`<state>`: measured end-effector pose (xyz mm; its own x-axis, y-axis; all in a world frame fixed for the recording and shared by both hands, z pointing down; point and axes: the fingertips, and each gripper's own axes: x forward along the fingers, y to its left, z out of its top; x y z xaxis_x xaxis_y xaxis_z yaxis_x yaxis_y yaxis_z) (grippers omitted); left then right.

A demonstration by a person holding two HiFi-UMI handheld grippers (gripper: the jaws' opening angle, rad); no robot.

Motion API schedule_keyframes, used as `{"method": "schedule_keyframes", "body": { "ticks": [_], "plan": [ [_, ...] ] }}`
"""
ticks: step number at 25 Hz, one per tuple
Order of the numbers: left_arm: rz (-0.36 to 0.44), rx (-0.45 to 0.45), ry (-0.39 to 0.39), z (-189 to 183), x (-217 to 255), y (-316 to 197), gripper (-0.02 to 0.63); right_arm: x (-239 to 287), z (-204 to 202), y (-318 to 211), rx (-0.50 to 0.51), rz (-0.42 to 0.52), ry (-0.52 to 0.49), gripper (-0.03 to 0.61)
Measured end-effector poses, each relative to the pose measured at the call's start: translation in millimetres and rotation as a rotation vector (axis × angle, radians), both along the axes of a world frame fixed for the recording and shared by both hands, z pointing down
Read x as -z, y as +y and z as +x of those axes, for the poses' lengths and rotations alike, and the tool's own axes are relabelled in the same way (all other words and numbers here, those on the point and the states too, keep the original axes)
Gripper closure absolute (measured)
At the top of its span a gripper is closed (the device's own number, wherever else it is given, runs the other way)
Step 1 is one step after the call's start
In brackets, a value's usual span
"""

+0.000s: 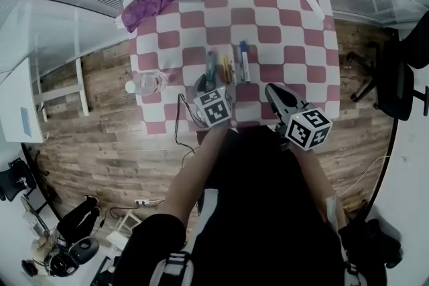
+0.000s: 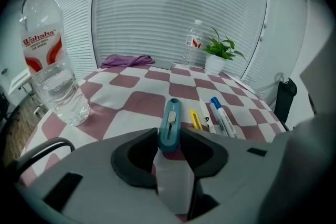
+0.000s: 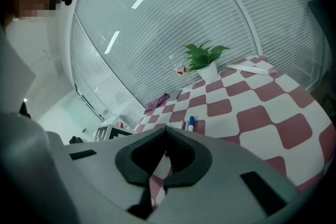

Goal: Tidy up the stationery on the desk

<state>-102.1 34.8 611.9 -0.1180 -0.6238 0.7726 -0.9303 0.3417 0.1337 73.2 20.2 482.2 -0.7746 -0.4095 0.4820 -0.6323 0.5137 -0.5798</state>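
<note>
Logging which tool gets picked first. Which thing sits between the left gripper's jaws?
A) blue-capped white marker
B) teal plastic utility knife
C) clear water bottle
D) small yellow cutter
B: the left gripper view shows the teal plastic utility knife between the jaws of the left gripper, touching both sides.

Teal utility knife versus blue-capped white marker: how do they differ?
The teal plastic utility knife is broad and flat; the blue-capped white marker is slim and round. The left gripper pinches the knife's near end; the marker lies free. Both lie parallel on the checked tablecloth.
</note>
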Motion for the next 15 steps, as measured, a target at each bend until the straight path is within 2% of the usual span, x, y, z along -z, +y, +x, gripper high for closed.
{"method": "schedule_keyframes", "body": {
  "ticks": [3,9,15],
  "plan": [
    [-0.046,0.017,0.036,11.4,-6.0,12.3,0.457,-1.2,0.6,3.1,0.008,-0.002,0.005,0.558],
    [-0.069,0.055,0.063,23.6,-11.5,21.4,0.459,-2.3,4.7,6.0,0.012,0.001,0.013,0.557],
    [-0.037,0.062,0.063,24.8,-10.7,16.8,0.454,-2.4,8.0,7.6,0.017,0.004,0.016,0.557]
  ]
}}
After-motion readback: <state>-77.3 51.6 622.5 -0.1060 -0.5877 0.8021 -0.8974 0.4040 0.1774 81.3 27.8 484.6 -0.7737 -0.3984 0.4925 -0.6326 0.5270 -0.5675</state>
